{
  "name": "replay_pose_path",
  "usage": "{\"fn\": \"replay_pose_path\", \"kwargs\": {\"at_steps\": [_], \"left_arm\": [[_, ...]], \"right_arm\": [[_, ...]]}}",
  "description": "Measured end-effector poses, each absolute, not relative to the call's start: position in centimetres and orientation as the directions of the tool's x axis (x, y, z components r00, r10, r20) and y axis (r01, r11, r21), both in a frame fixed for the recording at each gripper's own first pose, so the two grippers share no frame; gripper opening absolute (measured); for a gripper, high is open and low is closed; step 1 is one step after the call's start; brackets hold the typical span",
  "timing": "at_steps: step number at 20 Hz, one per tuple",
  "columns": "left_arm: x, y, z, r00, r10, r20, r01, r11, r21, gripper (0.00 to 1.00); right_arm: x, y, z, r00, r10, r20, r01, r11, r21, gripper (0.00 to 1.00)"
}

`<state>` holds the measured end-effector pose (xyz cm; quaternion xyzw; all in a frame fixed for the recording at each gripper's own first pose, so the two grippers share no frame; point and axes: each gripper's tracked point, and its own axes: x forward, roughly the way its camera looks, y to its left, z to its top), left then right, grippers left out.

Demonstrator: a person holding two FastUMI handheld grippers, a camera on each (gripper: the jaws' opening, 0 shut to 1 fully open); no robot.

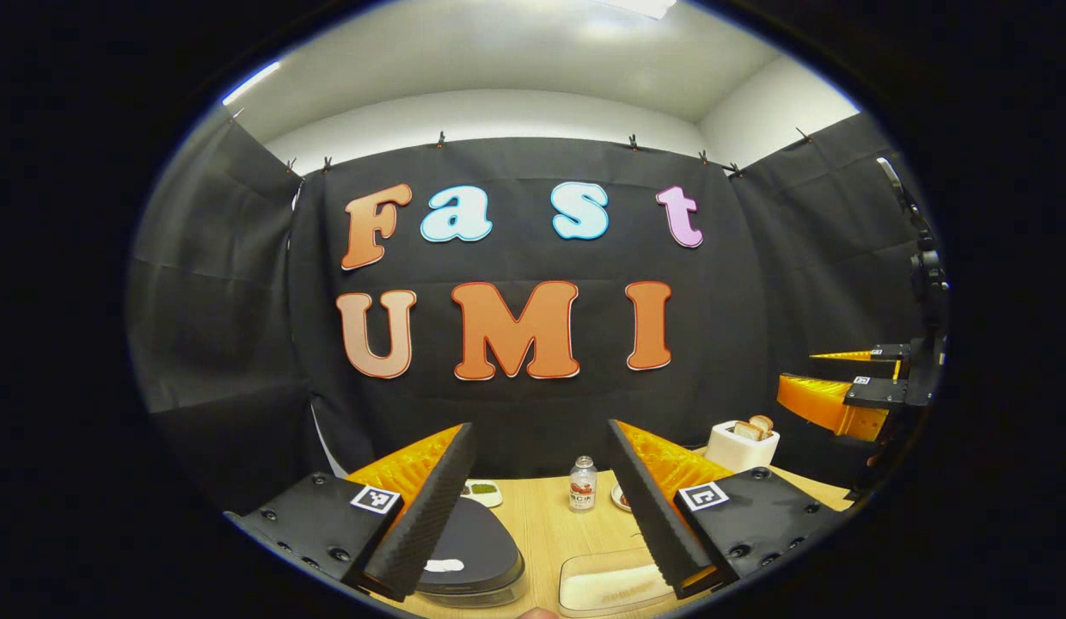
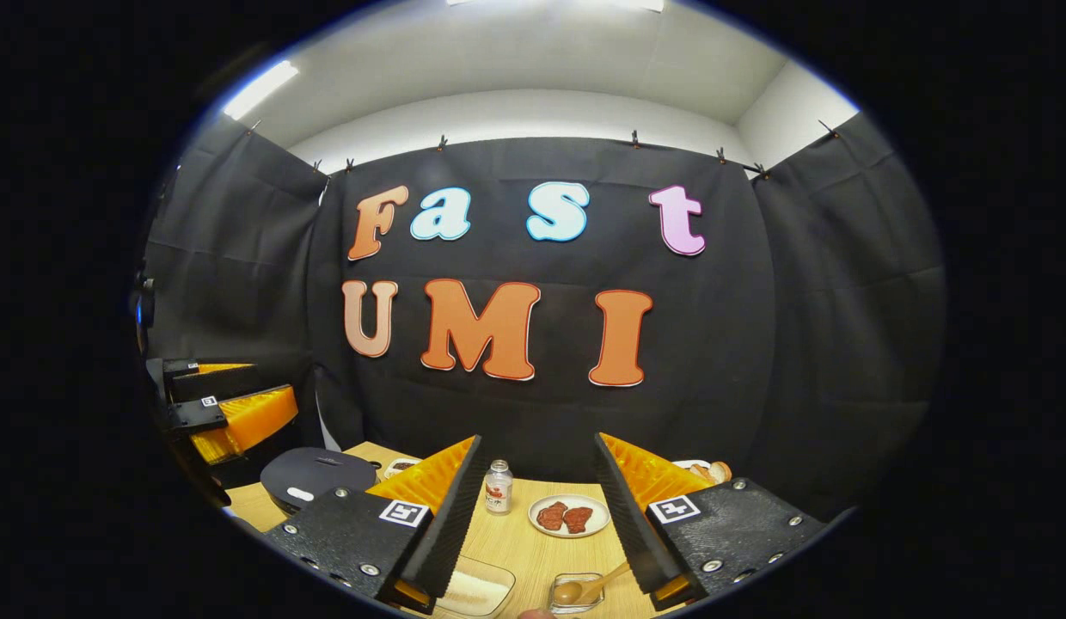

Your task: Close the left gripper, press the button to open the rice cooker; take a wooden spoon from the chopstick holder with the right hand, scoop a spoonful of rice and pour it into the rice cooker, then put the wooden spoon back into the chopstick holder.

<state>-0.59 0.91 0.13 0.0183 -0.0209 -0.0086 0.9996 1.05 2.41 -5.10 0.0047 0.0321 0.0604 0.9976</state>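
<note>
Both grippers hang above the table with their jaws spread wide and nothing between them. The left gripper (image 1: 537, 507) has the cooker (image 1: 468, 550) at lower left of its view, lid down, a pale button (image 1: 444, 565) on the near edge of the lid. So the first step appears not yet done: the lid looks shut and the fingers have not been closed.

To do it well, clench the left fingers first so they make one blunt tip, then bring that tip down squarely on the button, pressing straight rather than glancing off the domed lid. Keep the tip clear of the rice tray (image 1: 606, 585) just right of the cooker, at bottom centre.

The right gripper (image 2: 533, 516) waits, released. At the bottom of its view a spoon (image 2: 589, 589) lies in a small clear holder (image 2: 576, 595), bowl toward lower left, handle slanting up to the right; the tray (image 2: 477, 589) sits just left of it.

The left gripper view alone gives the button plainly, plus a toaster (image 1: 741, 443) at right and the right gripper at far right. The right gripper view offers the spoon, a plate (image 2: 570, 517) of meat, and the cooker (image 2: 318, 477) at left below the left gripper. A small bottle (image 2: 498, 487) stands mid-table in both.
</note>
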Motion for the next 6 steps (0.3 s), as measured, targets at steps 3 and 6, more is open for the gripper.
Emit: {"fn": "replay_pose_path", "kwargs": {"at_steps": [3, 6], "left_arm": [[-0.7, 1.0, 0.34, 0.999, -0.021, 0.044, 0.019, 0.999, 0.042, 0.96], [-0.75, 1.22, 0.72, 0.998, -0.02, 0.055, 0.018, 0.999, 0.048, 0.96]], "right_arm": [[1.16, 2.62, -5.02, 0.99, 0.122, -0.065, -0.121, 0.993, 0.016, 0.78], [1.3, 2.88, -4.74, 0.99, 0.124, -0.059, -0.124, 0.992, 0.018, 0.78]]}}
